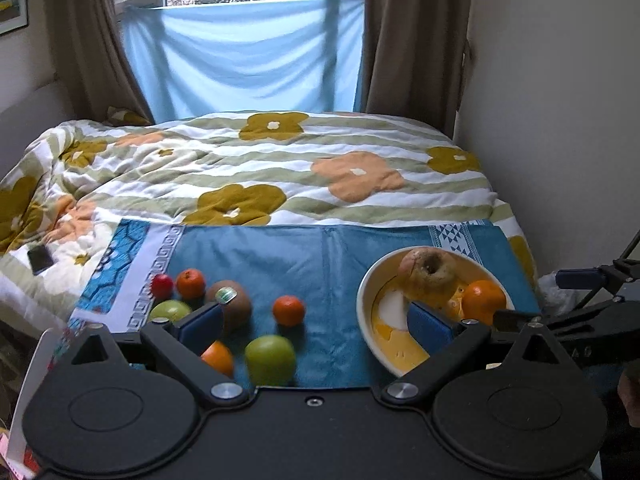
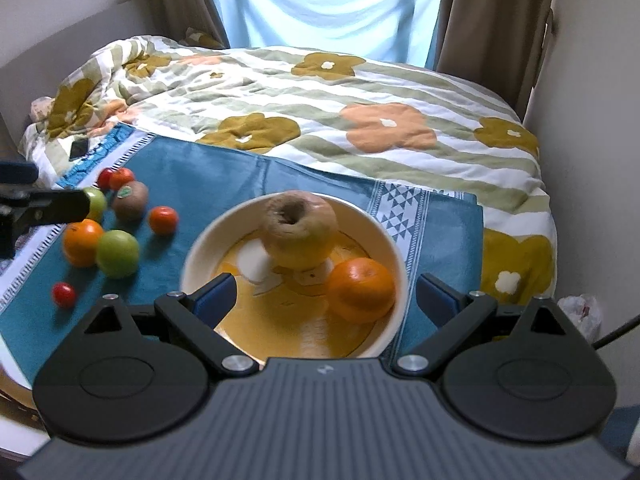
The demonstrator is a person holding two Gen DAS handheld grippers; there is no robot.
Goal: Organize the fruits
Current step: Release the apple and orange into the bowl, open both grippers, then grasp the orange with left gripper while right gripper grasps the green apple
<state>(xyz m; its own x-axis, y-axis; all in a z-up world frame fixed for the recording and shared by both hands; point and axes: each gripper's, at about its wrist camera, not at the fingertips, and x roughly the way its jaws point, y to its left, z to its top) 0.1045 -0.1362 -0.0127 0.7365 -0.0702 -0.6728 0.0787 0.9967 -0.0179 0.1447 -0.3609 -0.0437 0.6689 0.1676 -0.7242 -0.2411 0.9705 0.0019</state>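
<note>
A white bowl with a yellow inside (image 1: 366,300) (image 2: 192,268) sits on a blue cloth (image 1: 320,264) (image 2: 224,184) on the bed. It holds a brownish apple (image 1: 426,274) (image 2: 298,226) and an orange (image 1: 482,300) (image 2: 362,290). Left of it lie loose fruits: a green apple (image 1: 270,360) (image 2: 118,253), a kiwi (image 1: 232,304) (image 2: 130,200), tangerines (image 1: 288,310) (image 2: 163,219), an orange (image 1: 219,358) (image 2: 82,242), and small red fruits (image 1: 162,285) (image 2: 64,294). My left gripper (image 1: 316,320) is open and empty above the cloth. My right gripper (image 2: 324,296) is open and empty over the bowl.
A flowered quilt (image 1: 280,160) (image 2: 360,92) covers the bed behind the cloth. A phone (image 1: 40,260) (image 2: 79,148) lies on the quilt at the left. A wall stands close on the right. Curtains and a window are behind the bed.
</note>
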